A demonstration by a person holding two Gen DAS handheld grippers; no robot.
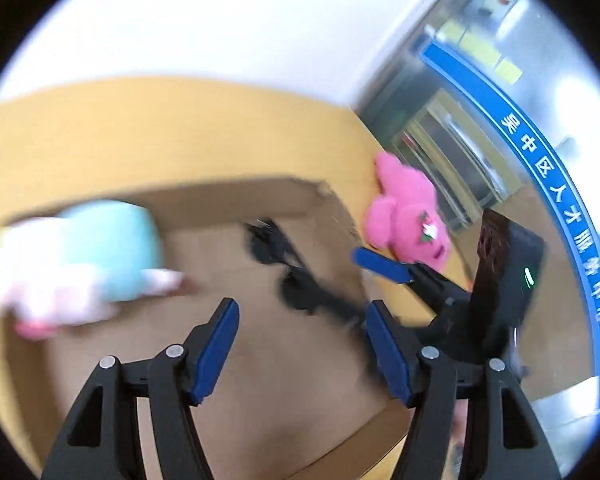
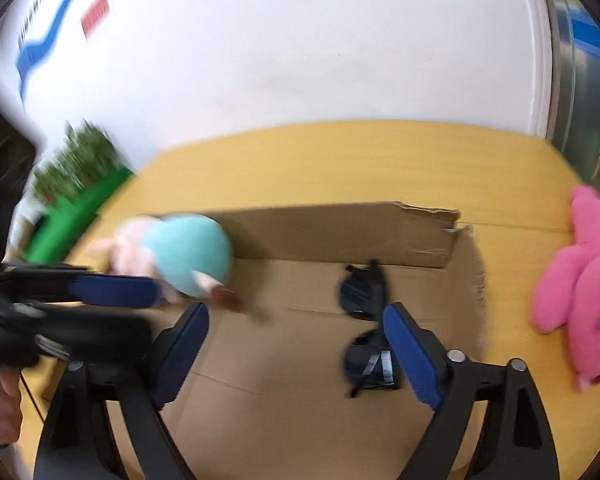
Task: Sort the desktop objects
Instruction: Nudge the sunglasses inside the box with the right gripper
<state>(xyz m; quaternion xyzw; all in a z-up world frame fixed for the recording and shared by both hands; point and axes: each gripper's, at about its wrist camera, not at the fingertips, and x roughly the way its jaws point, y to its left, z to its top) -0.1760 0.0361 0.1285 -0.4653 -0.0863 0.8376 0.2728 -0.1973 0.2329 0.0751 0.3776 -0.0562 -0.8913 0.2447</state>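
in the left wrist view the left gripper (image 1: 302,346) is hanging over the flat brown cardboard tray (image 1: 284,364) with its blue-padded jaws standing apart and nothing between them. the right gripper (image 1: 374,286) is showing only as a single blue finger reaching in from the right, so its jaws cannot be judged here. the picture is smearing, and that is where the risk is lying: a hurried reach is likely to knock the black sunglasses (image 1: 290,276) lying on the cardboard, or to push the pale teal and pink plush toy (image 1: 88,256) off the tray's left edge. the bright pink plush animal (image 1: 408,218) is lying off the tray on the yellow wooden desk (image 1: 140,132), close to the desk's far edge, so a clumsy nudge could be sending it over. in the right wrist view the right gripper (image 2: 296,344) is holding its jaws wide apart and empty above the cardboard, with the sunglasses lying folded just beside its right finger, dark lenses catching light. the left gripper (image 2: 116,290) is crossing in from the left, right beside the teal plush, so the two tools could be colliding. the pink plush is looking soft and floppy, sprawling on the desk well right of the tray, still unsorted.
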